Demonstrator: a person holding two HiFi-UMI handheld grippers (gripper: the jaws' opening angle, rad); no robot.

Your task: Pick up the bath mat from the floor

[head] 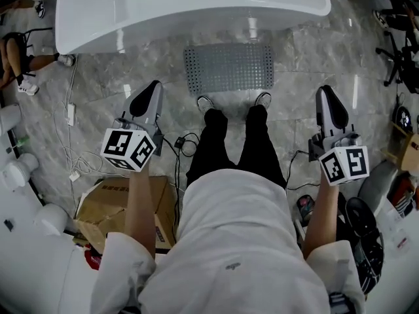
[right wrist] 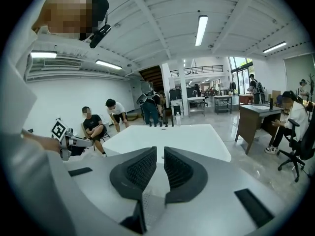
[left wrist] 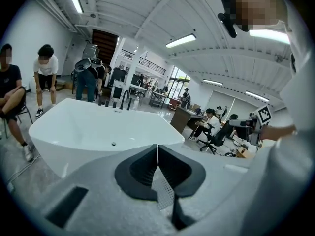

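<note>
A: Mat position?
B: Bath mat (head: 228, 69) lies flat on the floor, just near the bathtub (head: 91, 18); shoes (head: 205, 102) seem to touch its near edge.
A: Tongs?
B: Left gripper (head: 148, 99) jaws pressed together, empty. Right gripper (head: 329, 103) narrowly apart, empty.
</note>
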